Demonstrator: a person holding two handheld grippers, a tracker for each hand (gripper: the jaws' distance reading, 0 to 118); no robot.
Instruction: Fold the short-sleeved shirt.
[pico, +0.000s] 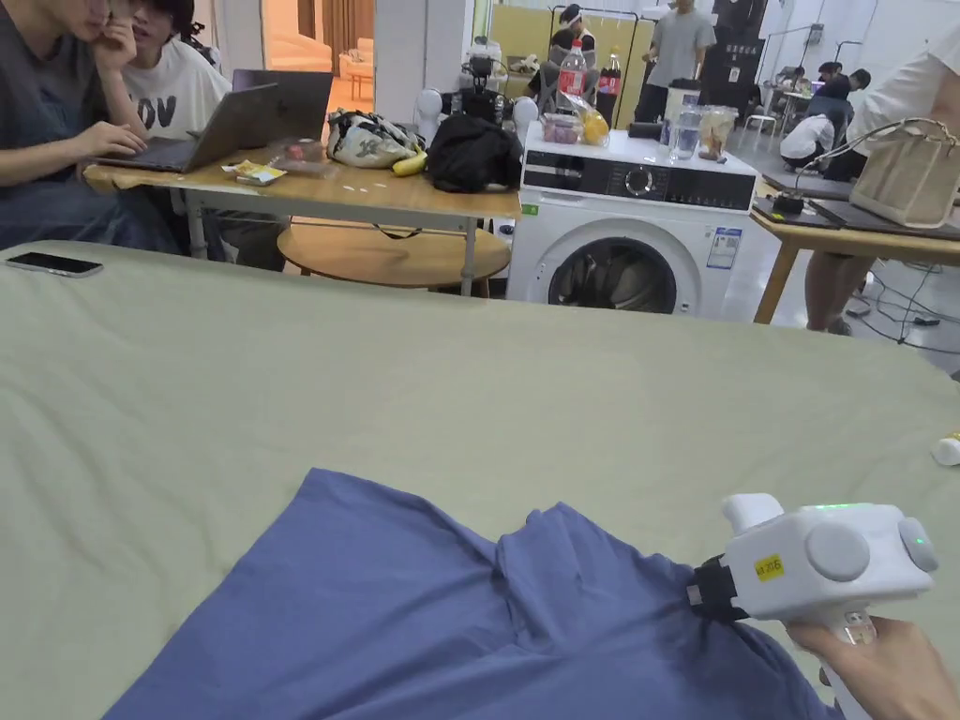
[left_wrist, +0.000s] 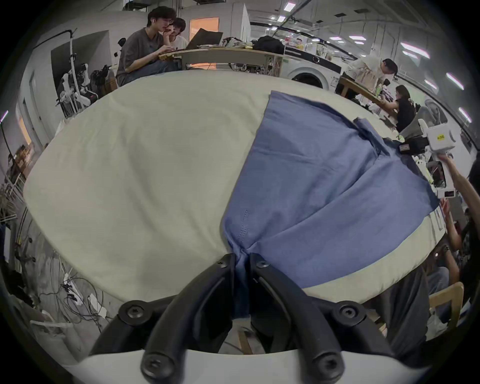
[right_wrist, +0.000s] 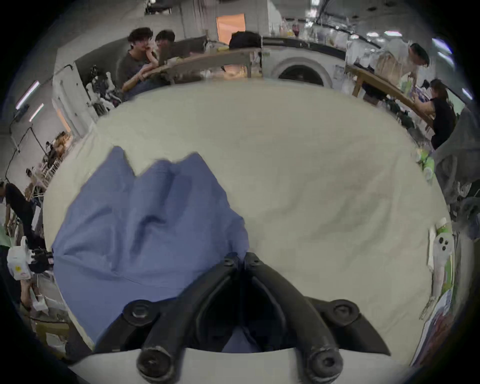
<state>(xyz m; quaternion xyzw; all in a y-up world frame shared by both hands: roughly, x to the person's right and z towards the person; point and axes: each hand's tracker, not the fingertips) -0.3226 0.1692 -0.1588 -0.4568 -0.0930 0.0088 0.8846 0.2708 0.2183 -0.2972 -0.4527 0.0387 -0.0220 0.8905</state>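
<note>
A blue short-sleeved shirt (pico: 422, 609) lies spread at the near edge of a table covered with a pale green sheet (pico: 375, 375). My right gripper (pico: 696, 592), a white body with black jaws held in a hand, is shut on the shirt's right edge. In the right gripper view the jaws (right_wrist: 240, 259) are closed on the shirt (right_wrist: 142, 233), with blue cloth showing behind them. In the left gripper view my left gripper (left_wrist: 241, 256) is shut on a bunched corner of the shirt (left_wrist: 311, 181), which fans out taut toward the right gripper (left_wrist: 405, 148) farther off.
A dark phone (pico: 53, 264) lies at the sheet's far left edge and a small white bottle (pico: 947, 450) at its right edge. Beyond the table stand a washing machine (pico: 619, 225) and wooden desks, with people seated at a laptop (pico: 234, 127).
</note>
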